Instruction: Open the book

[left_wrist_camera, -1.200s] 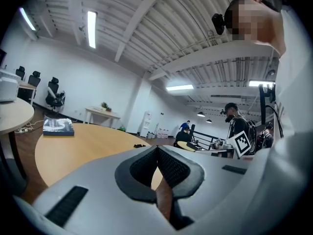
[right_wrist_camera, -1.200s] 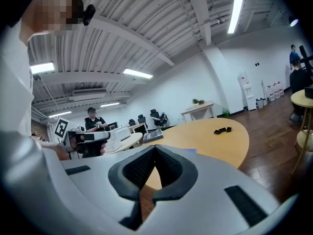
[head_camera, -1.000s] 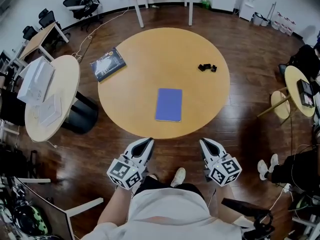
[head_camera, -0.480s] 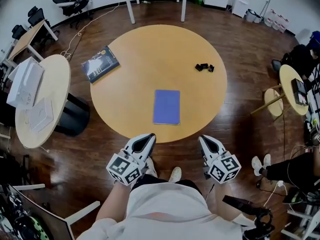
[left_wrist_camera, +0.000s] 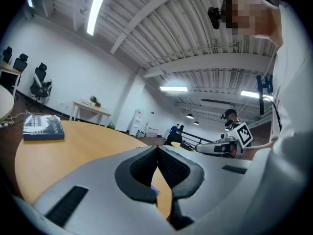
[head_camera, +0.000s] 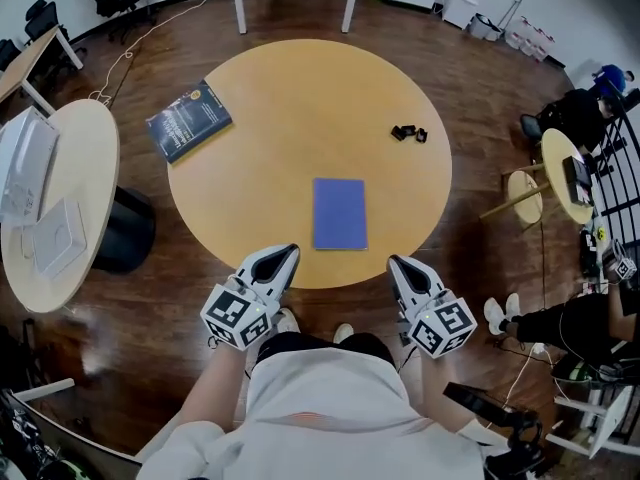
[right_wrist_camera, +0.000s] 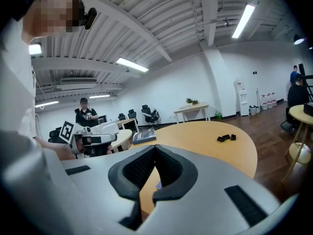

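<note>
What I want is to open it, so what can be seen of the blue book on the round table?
The blue book is thin, with a plain blue cover showing no print. It lies closed and flat on the round wooden table, near the edge closest to the person, long sides running away from them. Only the table touches it.

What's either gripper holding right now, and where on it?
Nothing. Left gripper and right gripper are shut, empty; the blue book lies untouched.

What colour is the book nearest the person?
The book is plain blue; the head view shows it best.
</note>
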`<state>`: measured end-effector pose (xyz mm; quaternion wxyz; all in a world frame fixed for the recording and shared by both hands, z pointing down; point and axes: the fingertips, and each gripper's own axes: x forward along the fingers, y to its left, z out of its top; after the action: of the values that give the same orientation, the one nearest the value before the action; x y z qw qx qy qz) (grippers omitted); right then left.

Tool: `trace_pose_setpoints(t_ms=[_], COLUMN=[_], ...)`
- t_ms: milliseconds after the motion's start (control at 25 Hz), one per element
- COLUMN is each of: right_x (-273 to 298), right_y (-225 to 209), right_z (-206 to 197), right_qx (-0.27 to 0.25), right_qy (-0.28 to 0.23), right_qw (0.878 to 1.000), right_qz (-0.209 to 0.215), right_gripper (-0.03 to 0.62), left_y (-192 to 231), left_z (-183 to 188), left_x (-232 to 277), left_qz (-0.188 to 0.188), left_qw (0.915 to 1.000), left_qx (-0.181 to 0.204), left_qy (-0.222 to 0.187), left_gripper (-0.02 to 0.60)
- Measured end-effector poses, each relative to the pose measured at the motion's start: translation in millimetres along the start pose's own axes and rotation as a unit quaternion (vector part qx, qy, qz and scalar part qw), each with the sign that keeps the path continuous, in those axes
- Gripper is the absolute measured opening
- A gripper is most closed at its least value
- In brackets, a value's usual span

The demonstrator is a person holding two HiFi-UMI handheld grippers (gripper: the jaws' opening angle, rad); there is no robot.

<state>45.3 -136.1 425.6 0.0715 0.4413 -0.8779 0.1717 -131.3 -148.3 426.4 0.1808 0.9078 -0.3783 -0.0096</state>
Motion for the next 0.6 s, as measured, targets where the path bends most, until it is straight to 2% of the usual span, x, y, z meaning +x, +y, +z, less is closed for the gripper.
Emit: trace_pose_setpoints(t_ms=[200, 400, 480, 600], right_x=[13, 21, 19, 13], right_y=[-9, -33, -48, -75], right_z=[-8, -12, -14, -22], right_qx=[0.012, 0.022, 0.03, 0.049], right_qy=[0.015, 0.018, 0.021, 0.023], right_qw=[1.0, 1.0, 0.999, 0.998], right_qz=[-0.013, 0.002, 0.009, 0.014], right_gripper=[-0.003, -0.002, -0.003, -0.003], left_y=[19, 20, 13, 1], left_z=[-10, -22, -30, -53], left_x=[3, 22, 38, 66], left_qz=[0.004, 0.03, 0.029, 0.02], left_qw=[0.9998, 0.9991, 0.9985, 0.9953], left_qx=[-0.015, -0.009, -0.01, -0.009], left_qy=[0.012, 0.029, 0.046, 0.095], left_gripper=[0.009, 0.009, 0.009, 0.012])
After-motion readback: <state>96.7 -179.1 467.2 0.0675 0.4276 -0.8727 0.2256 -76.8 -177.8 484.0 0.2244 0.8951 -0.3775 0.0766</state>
